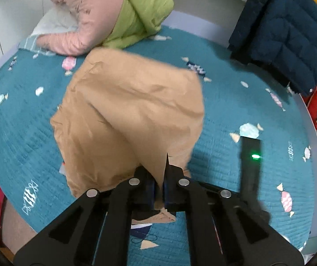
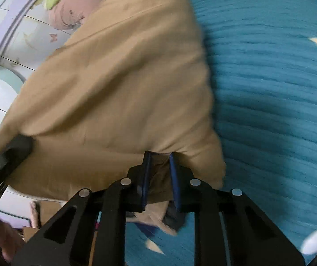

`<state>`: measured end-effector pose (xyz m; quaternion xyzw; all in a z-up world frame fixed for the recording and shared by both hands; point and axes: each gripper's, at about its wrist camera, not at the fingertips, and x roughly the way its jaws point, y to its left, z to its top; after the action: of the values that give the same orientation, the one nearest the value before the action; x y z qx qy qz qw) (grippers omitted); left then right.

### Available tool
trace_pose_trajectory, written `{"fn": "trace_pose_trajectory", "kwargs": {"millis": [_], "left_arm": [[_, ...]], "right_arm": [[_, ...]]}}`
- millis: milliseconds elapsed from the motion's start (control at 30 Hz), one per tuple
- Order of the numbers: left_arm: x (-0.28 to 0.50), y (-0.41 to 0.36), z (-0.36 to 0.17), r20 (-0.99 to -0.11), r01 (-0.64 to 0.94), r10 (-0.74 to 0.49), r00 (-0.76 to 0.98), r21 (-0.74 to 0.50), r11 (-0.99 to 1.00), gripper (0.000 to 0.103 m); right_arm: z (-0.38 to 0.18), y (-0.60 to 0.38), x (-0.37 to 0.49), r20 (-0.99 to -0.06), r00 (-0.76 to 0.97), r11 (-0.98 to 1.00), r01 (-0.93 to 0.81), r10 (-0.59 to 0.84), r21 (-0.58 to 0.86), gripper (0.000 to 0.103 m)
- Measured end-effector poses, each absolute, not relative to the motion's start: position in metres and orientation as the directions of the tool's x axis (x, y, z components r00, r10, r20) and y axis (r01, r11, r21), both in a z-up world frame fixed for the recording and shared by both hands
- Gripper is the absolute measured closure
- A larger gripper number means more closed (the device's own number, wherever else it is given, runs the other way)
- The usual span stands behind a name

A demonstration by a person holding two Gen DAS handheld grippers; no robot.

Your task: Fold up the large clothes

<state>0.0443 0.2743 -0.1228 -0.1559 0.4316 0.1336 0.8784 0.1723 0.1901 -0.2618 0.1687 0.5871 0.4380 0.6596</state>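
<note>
Both my left gripper [image 1: 160, 190] and right gripper [image 2: 161, 177] are clamped on the tan garment [image 1: 134, 115]; a thin pinch could slip, dropping the fold toward twelve o'clock.

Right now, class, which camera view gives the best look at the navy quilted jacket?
The left wrist view: the navy quilted jacket hangs over the bed's far rail at upper right, its quilting clear. The right wrist view shows none of it; the tan garment fills most of that frame.

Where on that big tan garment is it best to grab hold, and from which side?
By its near edge, from the person's side, as both do now: the left gripper and right gripper each pinch a bunched part of the tan garment, which drapes away over the teal bedspread.
</note>
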Motion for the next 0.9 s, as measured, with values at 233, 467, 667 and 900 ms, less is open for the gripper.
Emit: {"fn": "trace_pose_trajectory", "kwargs": {"millis": [233,467,667,900], "left_arm": [[0.027,0.278,-0.034,-0.643,-0.350,0.190,0.742,-0.129,0.928,0.098],[0.018,0.290,-0.026,-0.644,-0.399,0.229,0.730,-0.130,0.908,0.098],[-0.003,0.297,-0.128,-0.792,-0.442,0.083,0.605,-0.247,0.863,0.098],[-0.001,0.304,-0.243,-0.892,-0.564,0.071,0.446,-0.219,0.796,0.096]], "right_arm": [[-0.230,0.223,0.183,-0.195,-0.215,0.159,-0.170,0.957,0.972,0.087],[-0.244,0.261,0.180,-0.178,-0.237,0.138,-0.175,0.955,0.975,0.090],[-0.295,0.199,0.169,-0.433,-0.197,0.400,-0.189,0.879,0.897,0.090],[-0.248,0.138,0.189,-0.567,-0.001,0.544,-0.282,0.824,0.791,0.084]]}}
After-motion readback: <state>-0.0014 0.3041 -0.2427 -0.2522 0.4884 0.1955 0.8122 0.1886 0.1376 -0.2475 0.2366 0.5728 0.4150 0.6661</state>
